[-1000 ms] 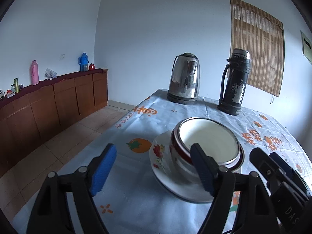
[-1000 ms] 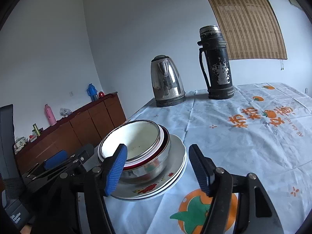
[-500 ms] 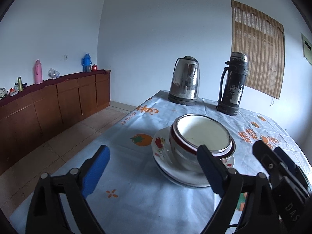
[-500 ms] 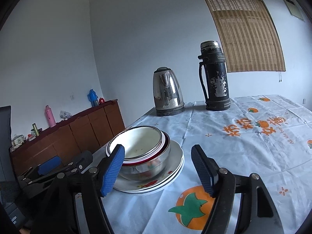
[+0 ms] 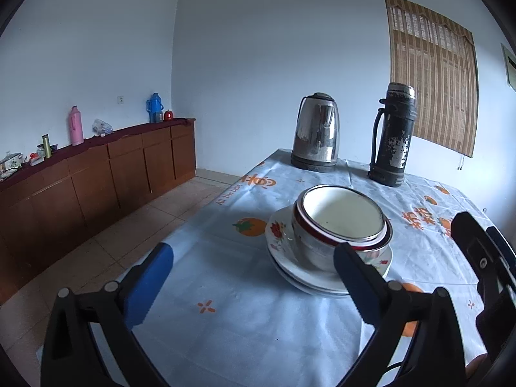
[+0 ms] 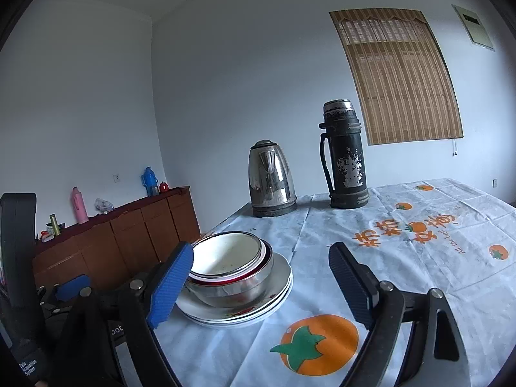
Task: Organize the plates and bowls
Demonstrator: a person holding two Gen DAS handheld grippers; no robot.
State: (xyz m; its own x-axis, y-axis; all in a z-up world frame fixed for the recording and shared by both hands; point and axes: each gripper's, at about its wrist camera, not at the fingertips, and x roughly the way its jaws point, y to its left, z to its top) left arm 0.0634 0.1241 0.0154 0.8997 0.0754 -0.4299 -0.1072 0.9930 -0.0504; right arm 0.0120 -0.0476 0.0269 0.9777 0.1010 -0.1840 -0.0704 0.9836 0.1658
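A stack of nested bowls [image 5: 342, 225], white enamel innermost, then a red-rimmed one, then steel, sits on stacked floral plates [image 5: 283, 245] on the table. In the right wrist view the same bowls [image 6: 232, 264] rest on the plates [image 6: 277, 293]. My left gripper [image 5: 251, 254] hovers short of the stack, its jaws opening with nothing between them. My right gripper [image 6: 259, 258] is also back from the stack, its jaws opening and empty. Each gripper shows in the other's view: the right gripper [image 5: 483, 258] at the right edge, the left gripper [image 6: 72, 285] at the lower left.
A steel kettle [image 5: 316, 135] and a dark worn thermos [image 5: 391, 138] stand at the table's far end. The tablecloth [image 6: 419, 258] has orange fruit prints. A brown sideboard [image 5: 96, 174] with flasks lines the left wall across a tiled floor.
Both grippers have drawn back from the stack, which now looks smaller and farther off. Both pairs of jaws have spread wider. The bowls and plates have not moved.
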